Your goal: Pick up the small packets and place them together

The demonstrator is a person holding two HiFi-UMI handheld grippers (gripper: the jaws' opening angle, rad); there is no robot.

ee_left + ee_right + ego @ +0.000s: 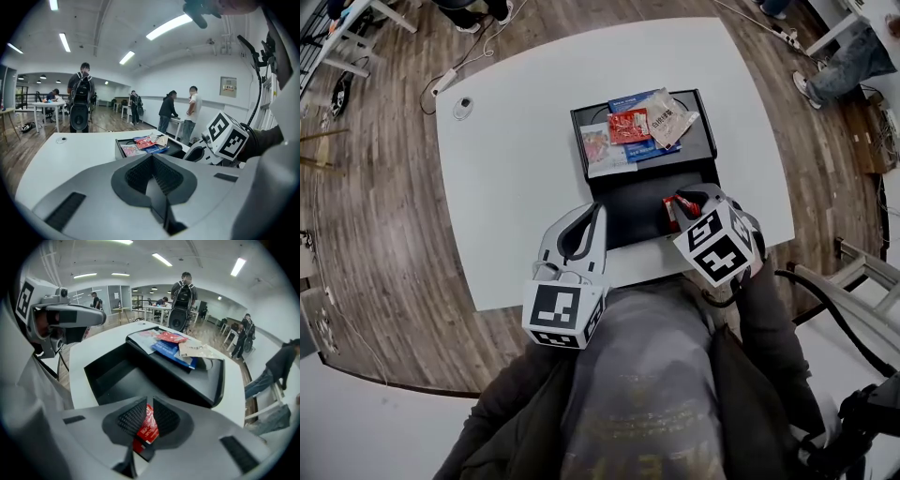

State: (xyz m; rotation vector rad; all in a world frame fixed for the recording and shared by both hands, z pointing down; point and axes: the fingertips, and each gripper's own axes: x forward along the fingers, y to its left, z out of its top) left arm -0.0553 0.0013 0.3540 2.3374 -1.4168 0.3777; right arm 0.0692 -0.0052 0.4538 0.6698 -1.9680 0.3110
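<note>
Pinching red packet between right fingers

Ceiling strip lights shine bright; fisheye edges warp and darken.

Print on the packets in the tray is too small to read

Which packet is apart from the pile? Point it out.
The red packet pinched in the right gripper; the other packets lie heaped together at the tray's far end.
</note>
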